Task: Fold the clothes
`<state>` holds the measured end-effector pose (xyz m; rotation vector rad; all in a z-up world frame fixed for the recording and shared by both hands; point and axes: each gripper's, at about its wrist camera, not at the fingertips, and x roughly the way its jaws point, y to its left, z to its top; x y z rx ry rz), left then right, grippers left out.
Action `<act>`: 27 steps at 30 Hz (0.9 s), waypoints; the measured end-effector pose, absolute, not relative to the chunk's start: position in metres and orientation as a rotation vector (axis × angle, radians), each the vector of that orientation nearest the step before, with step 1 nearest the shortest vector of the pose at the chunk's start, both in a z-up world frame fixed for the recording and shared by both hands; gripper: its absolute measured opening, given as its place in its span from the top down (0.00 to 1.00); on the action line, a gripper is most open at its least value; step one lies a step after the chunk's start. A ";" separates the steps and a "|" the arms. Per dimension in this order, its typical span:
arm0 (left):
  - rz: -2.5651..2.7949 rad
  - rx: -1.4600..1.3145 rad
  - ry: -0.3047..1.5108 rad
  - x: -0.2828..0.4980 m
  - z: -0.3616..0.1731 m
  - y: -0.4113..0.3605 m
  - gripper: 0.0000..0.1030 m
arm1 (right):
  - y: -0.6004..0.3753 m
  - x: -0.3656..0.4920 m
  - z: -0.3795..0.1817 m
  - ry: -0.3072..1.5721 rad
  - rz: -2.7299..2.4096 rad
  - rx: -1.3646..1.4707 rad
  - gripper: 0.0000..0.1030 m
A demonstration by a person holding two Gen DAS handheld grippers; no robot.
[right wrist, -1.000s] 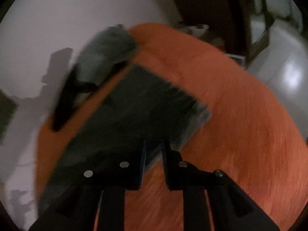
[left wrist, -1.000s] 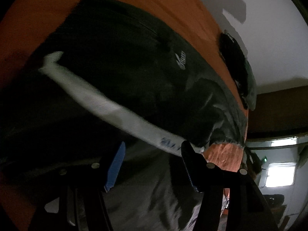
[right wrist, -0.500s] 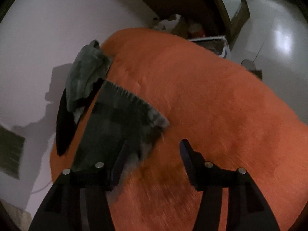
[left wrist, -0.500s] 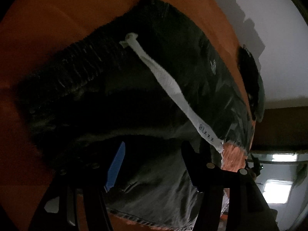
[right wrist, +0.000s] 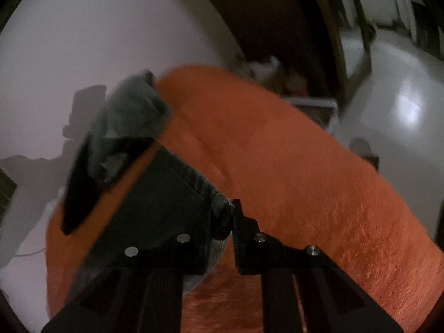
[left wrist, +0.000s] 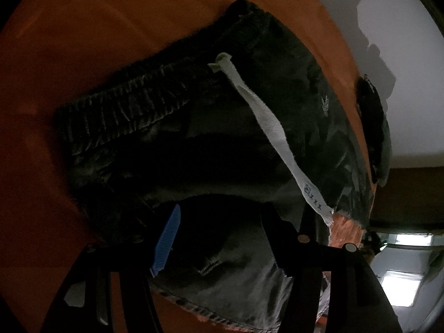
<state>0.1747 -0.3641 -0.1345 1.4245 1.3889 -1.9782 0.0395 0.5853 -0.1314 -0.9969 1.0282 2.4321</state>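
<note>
Dark shorts (left wrist: 194,138) with a ribbed waistband and a white drawstring (left wrist: 272,127) lie on an orange blanket (left wrist: 83,41). My left gripper (left wrist: 222,233) hovers over their near part, jaws wide and open, with grey fabric lying below and between the fingers. In the right wrist view the same shorts (right wrist: 161,199) stretch away to the left. My right gripper (right wrist: 224,213) is closing on their near corner, which is bunched between the two fingers.
A heap of dark and grey clothes (right wrist: 127,116) lies at the blanket's far edge against a white wall, also visible as a heap (left wrist: 374,127) in the left wrist view. Orange blanket (right wrist: 305,166) spreads to the right. Beyond it are a pale floor and a doorway.
The left view has shifted so the waistband and the whole drawstring now show. The right gripper stood wide open beside the shorts' corner half a second ago and has now closed on it.
</note>
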 end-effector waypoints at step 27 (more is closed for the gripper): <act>-1.938 1.231 1.449 0.283 -0.164 -0.401 0.40 | 0.505 0.473 -0.099 1.477 2.253 -1.254 0.69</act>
